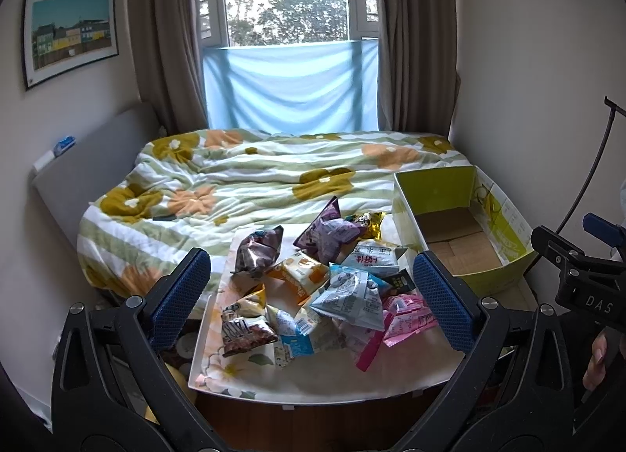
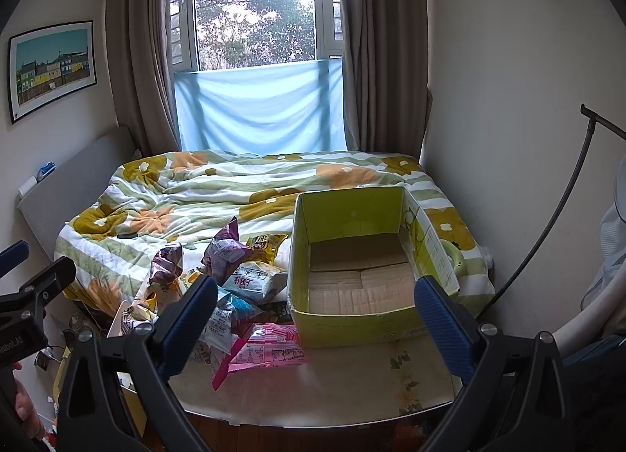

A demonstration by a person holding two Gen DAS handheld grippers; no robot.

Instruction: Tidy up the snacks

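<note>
Green cardboard box [image 2: 352,256]: open, nothing inside, right of snack pile | snack packets [image 1: 313,287]: heaped on floral tray [image 1: 219,370] at bed's near edge | left gripper [image 1: 313,295]: jaws apart, holding nothing | right gripper [image 2: 317,319]: jaws apart, holding nothing, before box.

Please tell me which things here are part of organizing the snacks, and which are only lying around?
Part of the job:
snack packets
cardboard box, nothing in it yet
left gripper and right gripper, both open

Only lying around:
quilt
picture
curtains
blue cloth
</note>
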